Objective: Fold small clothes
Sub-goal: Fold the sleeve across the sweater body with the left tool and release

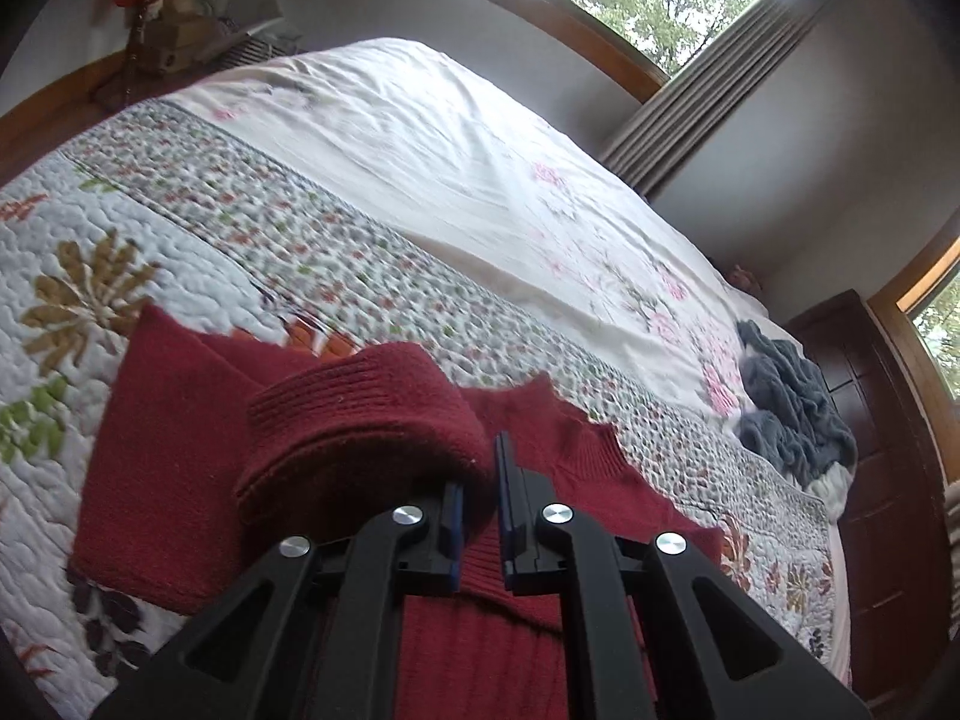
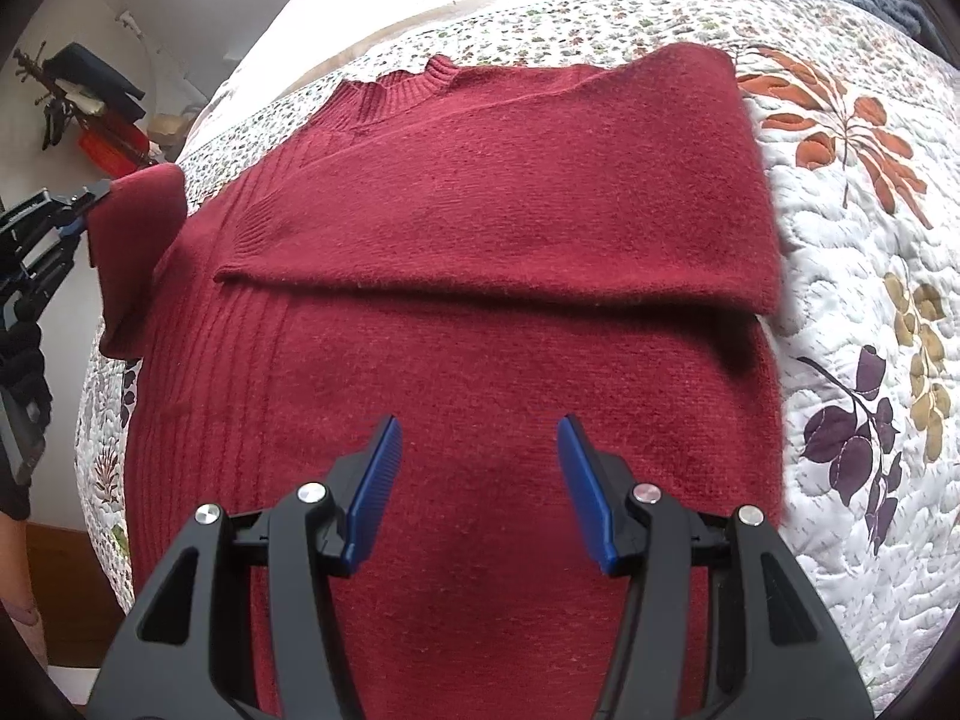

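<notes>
Red sweater (image 2: 480,228) lies on a floral quilt (image 2: 870,300) covering the bed.

We cannot see the red sweater's (image 2: 480,228) near hem, cut off below; its sleeve cuff (image 1: 360,420) hides the left gripper's (image 1: 480,492) fingertip.

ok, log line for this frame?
left gripper: shut on sleeve, lifted | right gripper: open over sweater | other sleeve folded across | on quilt

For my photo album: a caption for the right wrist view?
Open right gripper hovers over a red sweater, one sleeve folded across, on a quilt.
</notes>
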